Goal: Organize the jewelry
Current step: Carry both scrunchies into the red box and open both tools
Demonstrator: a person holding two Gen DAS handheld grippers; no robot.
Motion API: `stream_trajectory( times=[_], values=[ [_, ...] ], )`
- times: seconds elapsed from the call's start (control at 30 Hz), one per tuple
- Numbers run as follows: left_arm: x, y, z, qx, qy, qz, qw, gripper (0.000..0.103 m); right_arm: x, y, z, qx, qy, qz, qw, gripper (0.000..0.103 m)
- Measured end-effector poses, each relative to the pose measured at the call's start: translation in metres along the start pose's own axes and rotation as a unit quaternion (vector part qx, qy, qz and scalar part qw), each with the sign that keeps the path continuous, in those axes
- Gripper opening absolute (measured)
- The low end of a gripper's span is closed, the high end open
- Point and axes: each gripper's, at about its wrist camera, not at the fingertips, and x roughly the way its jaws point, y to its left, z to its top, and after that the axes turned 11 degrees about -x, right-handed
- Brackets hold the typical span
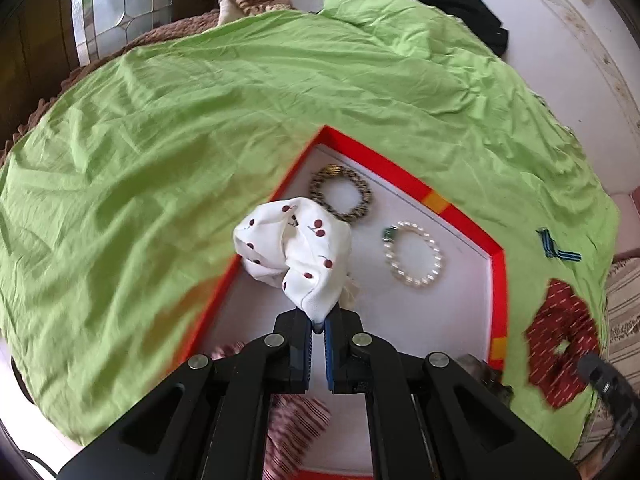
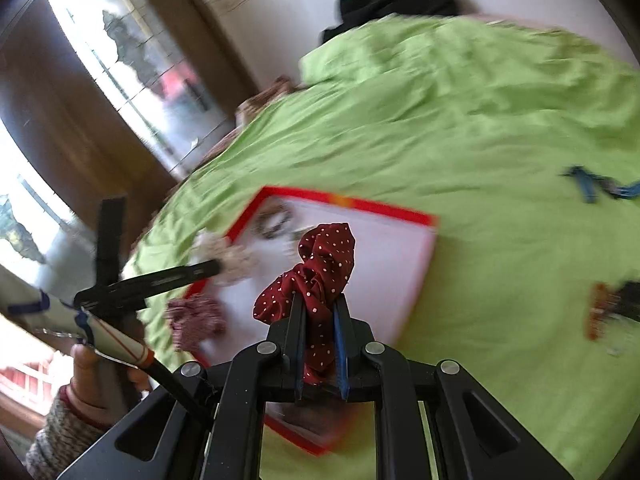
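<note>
Surface, left wrist view: green sheet [image 1: 240,120] lying wrinkled across a bed, black garment [image 1: 444,0] resting at the far edge against a white wall.
Tray, left wrist view: red-rimmed tray [image 1: 498,292] sitting on the sheet, white floor showing inside.
Tray contents: dark patterned bracelet [image 1: 341,193] lying near the far corner; pearl bracelet [image 1: 414,254] lying just beside it, apart; striped pink scrunchie [image 1: 296,432] lying partly hidden under the tool.
Left gripper [image 1: 319,330]: clamping closed on the white cherry-print scrunchie [image 1: 296,248], holding it above the tray's left portion.
Outside tray: dark red dashed scrunchie [image 1: 560,340] and blue ribbon piece [image 1: 554,246] lying on the sheet to the right.
Surface, right wrist view: same green sheet [image 2: 460,120], blurred; window [image 2: 132,60] and dark wood frame showing at left.
Right gripper [image 2: 319,312]: pinching closed on the dark red dotted scrunchie [image 2: 320,276], holding it over the tray [image 2: 352,202].
Left tool seen from right: black finger reaching over the tray's near-left rim, white fabric blurring at its tip.
Other items: amber clip-like object [image 2: 600,312] lying on the sheet at right, too blurred for detail.
</note>
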Motion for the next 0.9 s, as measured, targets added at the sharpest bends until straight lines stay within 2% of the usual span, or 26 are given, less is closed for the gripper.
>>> stream_trajectory(
  times=[0.17, 0.37, 0.47, 0.5, 0.57, 0.63, 0.7, 0.8, 0.9],
  values=[
    [0.014, 0.014, 0.007, -0.006, 0.014, -0.003, 0.9999, 0.005, 0.055, 0.045, -0.004, -0.051, 0.048, 0.026, 0.997, 0.013],
    [0.013, 0.024, 0.006, -0.017, 0.015, -0.029, 0.9993, 0.005, 0.089, 0.066, -0.02, -0.081, 0.084, 0.037, 0.992, 0.013],
    [0.005, 0.025, 0.007, -0.022, 0.009, -0.046, 0.9986, 0.012, 0.097, 0.07, -0.022, -0.083, 0.089, 0.04, 0.992, 0.018],
    [0.0, 0.024, 0.006, -0.024, 0.005, -0.051, 0.9984, 0.015, 0.097, 0.071, -0.023, -0.086, 0.088, 0.039, 0.992, 0.018],
    [-0.01, 0.022, 0.004, -0.02, -0.004, -0.052, 0.9984, 0.02, 0.093, 0.074, -0.023, -0.093, 0.086, 0.038, 0.991, 0.03],
    [-0.022, 0.019, 0.002, -0.012, -0.015, -0.05, 0.9986, 0.028, 0.085, 0.076, -0.023, -0.097, 0.079, 0.036, 0.991, 0.051],
    [-0.037, 0.015, -0.003, -0.005, -0.034, -0.037, 0.9987, 0.04, 0.073, 0.077, -0.023, -0.097, 0.068, 0.036, 0.992, 0.056],
    [-0.061, 0.007, -0.016, 0.006, -0.06, -0.015, 0.9981, 0.04, 0.05, 0.074, -0.028, -0.093, 0.056, 0.037, 0.993, 0.057],
    [-0.088, -0.009, -0.042, 0.03, -0.088, 0.012, 0.9956, 0.043, 0.02, 0.066, -0.04, -0.09, 0.039, 0.024, 0.995, 0.061]
  ],
)
